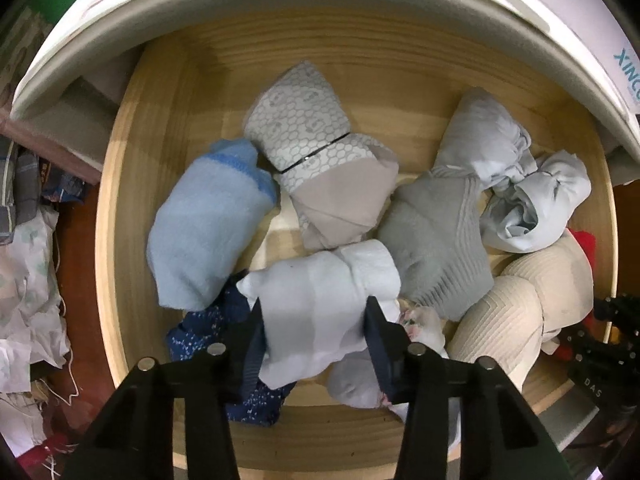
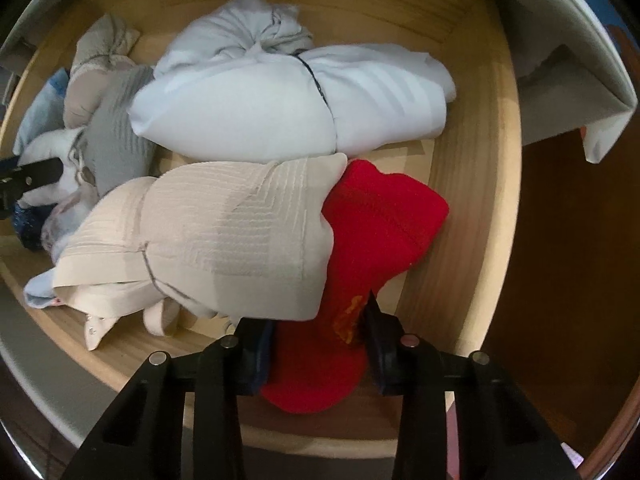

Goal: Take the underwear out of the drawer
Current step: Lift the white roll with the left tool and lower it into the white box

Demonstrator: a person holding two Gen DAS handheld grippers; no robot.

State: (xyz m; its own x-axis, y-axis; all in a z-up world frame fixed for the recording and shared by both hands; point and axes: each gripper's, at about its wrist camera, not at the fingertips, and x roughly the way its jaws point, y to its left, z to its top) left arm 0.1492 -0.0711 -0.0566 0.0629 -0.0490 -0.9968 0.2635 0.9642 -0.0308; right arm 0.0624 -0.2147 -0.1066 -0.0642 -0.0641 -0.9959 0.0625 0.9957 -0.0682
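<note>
A light wooden drawer (image 1: 120, 208) is seen from above, pulled out from under a white cabinet top (image 1: 280, 12), and its floor is crowded with rolled and folded underwear. On the right side, a large pale blue-white bundle (image 2: 280, 100), knotted at its top, is laid across the back. In front of it a cream ribbed piece (image 2: 208, 236) is spread, and it overlaps the left edge of a red piece (image 2: 380, 220) lying against the drawer's right wall. A grey ribbed roll (image 1: 436, 236) is wedged between the cream piece and the middle of the drawer. Further left, a light blue fleecy roll (image 1: 200, 232) and a hexagon-patterned roll with a beige panel (image 1: 316, 160) are packed touching each other. Beneath them a navy speckled piece (image 1: 200, 336) is partly buried.

The left gripper (image 1: 314, 320) is pointed down with its two pads pressed on either side of a white folded piece (image 1: 320, 304), which rests on the navy one and touches the grey roll. The right gripper (image 2: 316, 320) is closed around the lower part of the red piece; its left finger is tucked under the cream piece's edge, which lies in the way.

Outside the drawer, crumpled cloth (image 1: 28, 280) is piled on the floor at the left.
</note>
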